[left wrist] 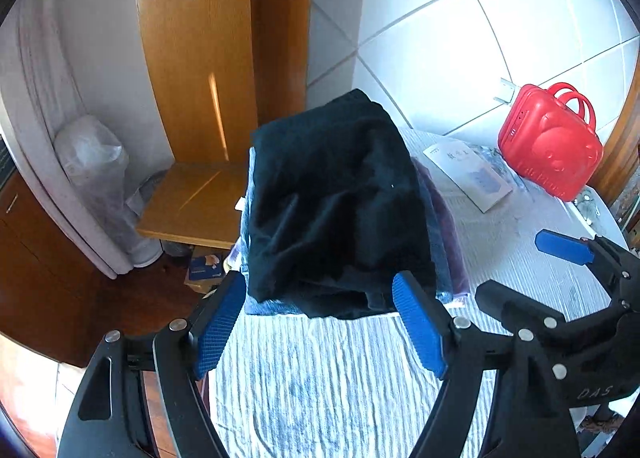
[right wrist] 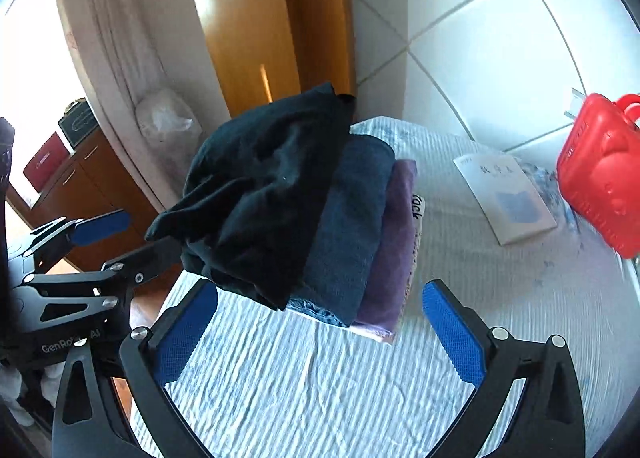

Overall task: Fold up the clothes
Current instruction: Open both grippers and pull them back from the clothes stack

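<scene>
At the centre of both views, a folded black garment [left wrist: 336,201] tops the clothes stack [right wrist: 360,242] on the bench [right wrist: 304,386]; left claw [left wrist: 320,322] and right claw [right wrist: 320,334] gape empty, so folding looks nearly done.

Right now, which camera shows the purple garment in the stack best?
The right wrist view: the purple garment shows as a full folded side, third down under the black garment and blue one. The left wrist view shows only a thin purple sliver beside the stack.
</scene>
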